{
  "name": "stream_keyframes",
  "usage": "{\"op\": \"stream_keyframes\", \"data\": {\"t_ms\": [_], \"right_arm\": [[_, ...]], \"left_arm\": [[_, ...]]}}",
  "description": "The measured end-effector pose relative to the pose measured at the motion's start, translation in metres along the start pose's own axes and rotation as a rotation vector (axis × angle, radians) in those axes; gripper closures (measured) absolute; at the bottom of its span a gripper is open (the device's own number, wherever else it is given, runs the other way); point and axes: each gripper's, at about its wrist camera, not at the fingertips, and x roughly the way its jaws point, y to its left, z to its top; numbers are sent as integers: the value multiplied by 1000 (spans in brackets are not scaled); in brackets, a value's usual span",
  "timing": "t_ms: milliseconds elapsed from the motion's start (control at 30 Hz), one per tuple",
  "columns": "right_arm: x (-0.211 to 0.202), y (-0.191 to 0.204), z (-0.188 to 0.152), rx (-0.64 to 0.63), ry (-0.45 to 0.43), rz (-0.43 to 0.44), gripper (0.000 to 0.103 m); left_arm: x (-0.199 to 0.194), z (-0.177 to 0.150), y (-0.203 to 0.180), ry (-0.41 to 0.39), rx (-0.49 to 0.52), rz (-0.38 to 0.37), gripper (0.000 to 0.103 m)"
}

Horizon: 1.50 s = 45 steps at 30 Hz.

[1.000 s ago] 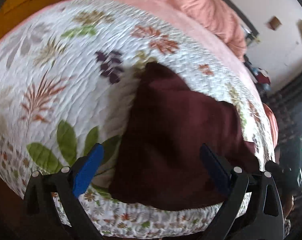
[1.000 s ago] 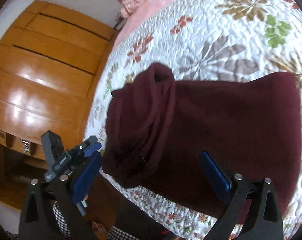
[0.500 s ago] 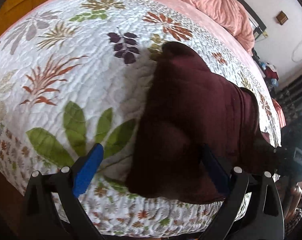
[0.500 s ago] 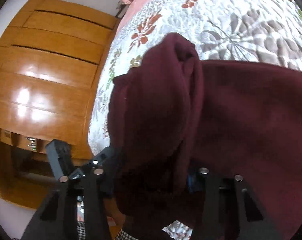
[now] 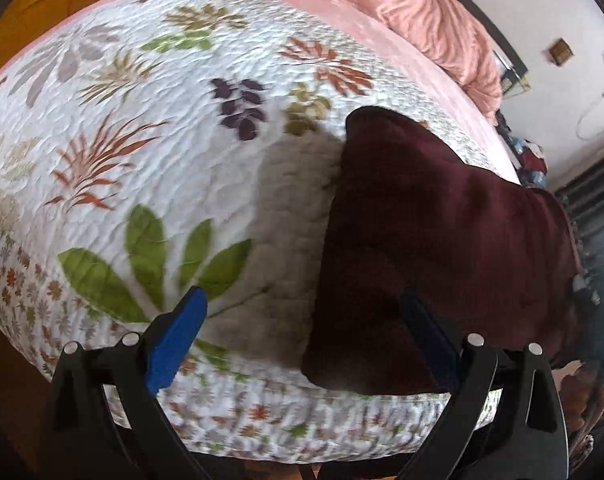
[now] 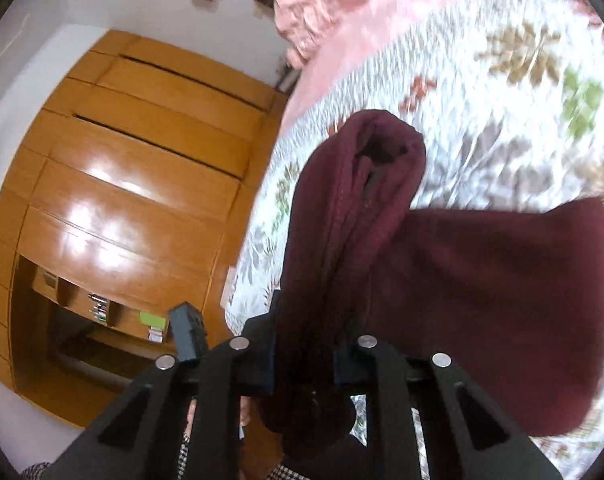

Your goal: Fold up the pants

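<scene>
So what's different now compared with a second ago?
The right tool went from open to clamped on the bunched end of the maroon pants and has lifted that end off the floral quilt. The left tool stayed open, hovering by the pants' other end, which still lies flat.

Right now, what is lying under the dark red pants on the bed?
The pants lie on the floral quilt, which shows all around them. The quilt below them is covered. The right gripper holds one bunched end.
</scene>
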Motion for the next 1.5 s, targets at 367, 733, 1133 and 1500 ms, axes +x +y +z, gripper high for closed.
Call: {"op": "stream_keyframes", "data": {"t_ms": [367,733,1133,1500], "right_arm": [[-51,-77,-6,96,-14,-235,82],[-65,-83,16,2,-5,-323,34],[-16,-113,88,69,35,-348,80],[-40,-135,72,130,-38,-306,62]], "left_arm": [[28,-19,-71,59,168,-9,6],[42,-16,-83,83,190,40,6],[45,-19,-89,96,198,61,6],[51,-21,-95,113,217,58,6]]}}
